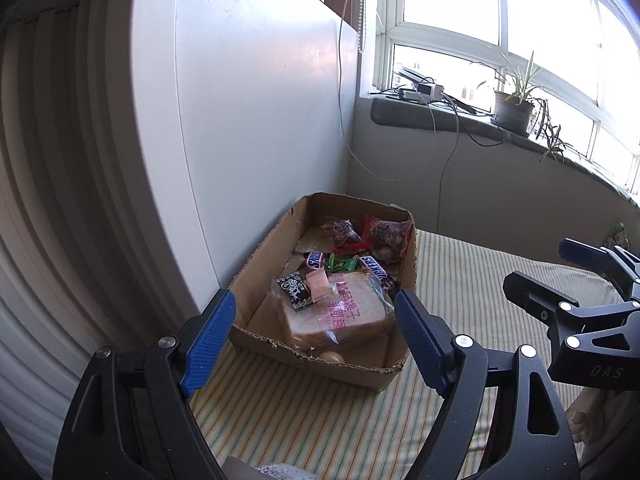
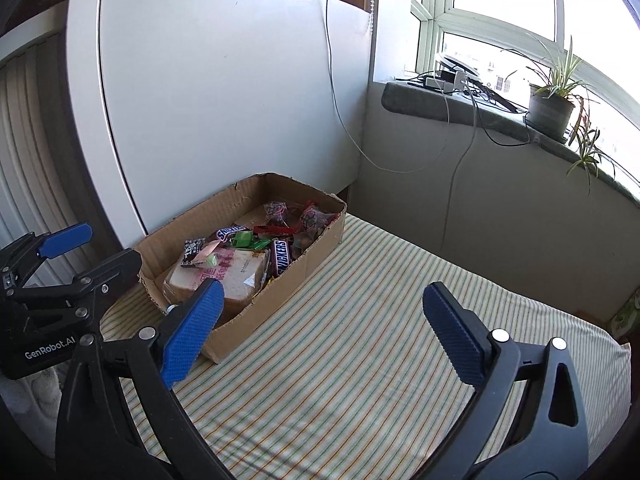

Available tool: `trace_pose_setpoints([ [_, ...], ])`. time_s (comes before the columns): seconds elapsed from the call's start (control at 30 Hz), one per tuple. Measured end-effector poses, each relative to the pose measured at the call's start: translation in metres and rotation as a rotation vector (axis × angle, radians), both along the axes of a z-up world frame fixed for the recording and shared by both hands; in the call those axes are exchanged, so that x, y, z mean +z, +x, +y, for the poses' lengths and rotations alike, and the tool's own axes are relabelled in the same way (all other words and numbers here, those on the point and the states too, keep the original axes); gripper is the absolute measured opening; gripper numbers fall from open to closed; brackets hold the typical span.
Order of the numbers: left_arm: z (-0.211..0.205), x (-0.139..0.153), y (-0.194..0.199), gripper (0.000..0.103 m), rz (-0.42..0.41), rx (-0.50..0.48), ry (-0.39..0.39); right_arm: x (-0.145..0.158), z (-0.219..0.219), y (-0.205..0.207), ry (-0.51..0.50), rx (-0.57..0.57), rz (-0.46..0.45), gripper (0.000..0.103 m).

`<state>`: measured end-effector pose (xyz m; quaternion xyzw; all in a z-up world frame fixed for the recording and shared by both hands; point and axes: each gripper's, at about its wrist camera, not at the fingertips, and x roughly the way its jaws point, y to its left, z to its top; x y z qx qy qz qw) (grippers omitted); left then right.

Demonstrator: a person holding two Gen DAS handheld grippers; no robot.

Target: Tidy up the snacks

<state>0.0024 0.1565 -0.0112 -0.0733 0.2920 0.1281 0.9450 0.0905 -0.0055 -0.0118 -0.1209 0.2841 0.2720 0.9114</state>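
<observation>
The left gripper (image 1: 316, 320) hangs low over the striped cloth (image 1: 340, 420), its blue-padded fingers (image 1: 208, 336) spread wide and holding nothing. Between and just beyond them sits the cardboard box (image 1: 280, 354), its torn near wall framed by the two pads without touching either. The right gripper (image 2: 320, 332) is likewise released and bare, its fingers (image 2: 192, 332) splayed over the cloth (image 2: 360, 360); from its own camera the box (image 2: 224, 340) lies to the left, its near corner hidden behind the left pad, and the open span between the pads shows only striped fabric.

The box is shallow, brown and ragged along its cut rim, pushed against a white panel (image 1: 260, 120) at the cloth's far left edge. Nearest inside it lies one bagged loaf of sliced bread (image 1: 340, 312) with pink print on the wrapper. On top of the loaf rest one small black-and-white packet (image 1: 294, 290) and one small pink packet (image 1: 320, 286). A rounded tan item (image 1: 330, 357) peeks out by the near wall; what it is cannot be told. Behind the bread lie two Snickers bars (image 1: 314, 260) and one green wrapper (image 1: 342, 264) between them. At the far end sit two clear bags with red trim (image 1: 384, 234), holding dark round snacks.

Beyond, one potted plant (image 1: 514, 110) stands on the windowsill (image 1: 440, 118) beside a tangle of cables (image 1: 424, 90).
</observation>
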Motion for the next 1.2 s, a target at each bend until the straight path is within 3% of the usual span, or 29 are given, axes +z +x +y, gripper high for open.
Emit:
trace_pose_setpoints([
  [1.2, -0.027, 0.013, -0.012, 0.082, -0.022, -0.003, 0.038, 0.006, -0.03, -0.021, 0.025, -0.02, -0.018, 0.102],
])
